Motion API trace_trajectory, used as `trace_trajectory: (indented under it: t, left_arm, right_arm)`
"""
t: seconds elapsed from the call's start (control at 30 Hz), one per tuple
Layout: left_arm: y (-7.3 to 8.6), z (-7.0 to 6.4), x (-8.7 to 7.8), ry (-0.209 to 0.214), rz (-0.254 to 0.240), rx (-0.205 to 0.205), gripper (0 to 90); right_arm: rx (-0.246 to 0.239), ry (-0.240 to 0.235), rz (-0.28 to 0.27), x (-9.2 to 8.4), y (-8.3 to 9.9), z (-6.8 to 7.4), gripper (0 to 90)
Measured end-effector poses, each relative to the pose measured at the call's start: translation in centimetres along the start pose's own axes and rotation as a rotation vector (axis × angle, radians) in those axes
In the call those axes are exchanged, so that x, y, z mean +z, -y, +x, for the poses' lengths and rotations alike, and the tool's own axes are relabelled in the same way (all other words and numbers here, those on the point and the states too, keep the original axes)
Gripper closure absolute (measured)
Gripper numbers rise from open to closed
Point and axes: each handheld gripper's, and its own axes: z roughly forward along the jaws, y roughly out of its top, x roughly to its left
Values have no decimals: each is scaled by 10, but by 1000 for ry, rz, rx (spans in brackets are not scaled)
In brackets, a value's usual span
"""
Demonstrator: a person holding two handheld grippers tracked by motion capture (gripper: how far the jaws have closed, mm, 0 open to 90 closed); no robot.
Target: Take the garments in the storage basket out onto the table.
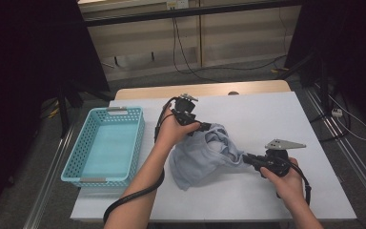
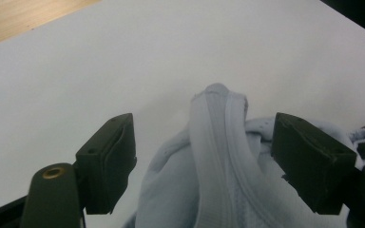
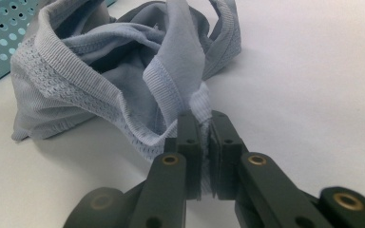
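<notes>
A crumpled pale blue-grey garment (image 1: 205, 155) lies mid-table on the white sheet. My left gripper (image 1: 205, 128) hovers at its upper left edge. In the left gripper view its jaws stand wide apart around a raised ribbed hem of the garment (image 2: 216, 142), and the pads (image 2: 114, 156) do not touch the cloth; left gripper (image 2: 204, 161) is open. My right gripper (image 1: 248, 159) is at the garment's right side. The right gripper (image 3: 205, 142) is shut on a ribbed edge of the garment (image 3: 123, 80), pinched between its fingertips.
A light blue perforated basket (image 1: 106, 145) stands at the table's left, and its corner (image 3: 2, 33) appears in the right gripper view. White table sheet (image 1: 267, 114) spreads bare to the right and far side. A wooden table edge (image 1: 205, 89) runs along the back.
</notes>
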Motion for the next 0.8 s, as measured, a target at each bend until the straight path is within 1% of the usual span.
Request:
trace_trajectory:
  t: [0.07,0.13,0.23,0.27,0.3,0.33,0.47,0.5,0.6,0.67,0.7,0.73,0.77,0.8]
  left_arm:
    - [-5,1,4,9,5,-4,233]
    - [-8,1,9,6,6,-11,235]
    - [-12,0,18,4,17,-9,239]
    - [-14,0,21,0,28,0,238]
    - [-14,1,24,3,35,9,238]
    - [-14,1,27,7,35,3,238]
    - [-14,1,39,13,53,12,245]
    - [-14,2,42,18,56,9,252]
    - [-14,2,48,34,61,17,269]
    - [-13,1,52,52,71,26,321]
    - [-12,0,53,63,82,40,366]
    - [-12,-1,53,77,100,39,479]
    - [-11,-2,53,85,122,50,557]
    - [-11,-3,52,87,134,36,599]
  right_arm:
    - [1,0,-1,0,0,0,851]
    - [-1,3,-2,-1,0,0,852]
    - [2,4,-5,-2,0,-1,851]
    - [6,4,-5,-2,0,-1,852]
    - [4,4,-8,-3,0,-1,851]
    - [5,5,-8,-3,0,-1,851]
    - [2,7,-7,-4,1,-1,851]
    - [0,6,-3,-4,2,-1,851]
    - [-4,6,-2,-4,2,0,851]
    - [-7,8,-3,-5,2,1,851]
    - [-7,9,-4,-6,2,1,851]
    - [-10,14,-7,-6,2,1,851]
    - [-15,19,-9,-7,2,1,852]
    - [-27,35,-17,-8,2,1,852]
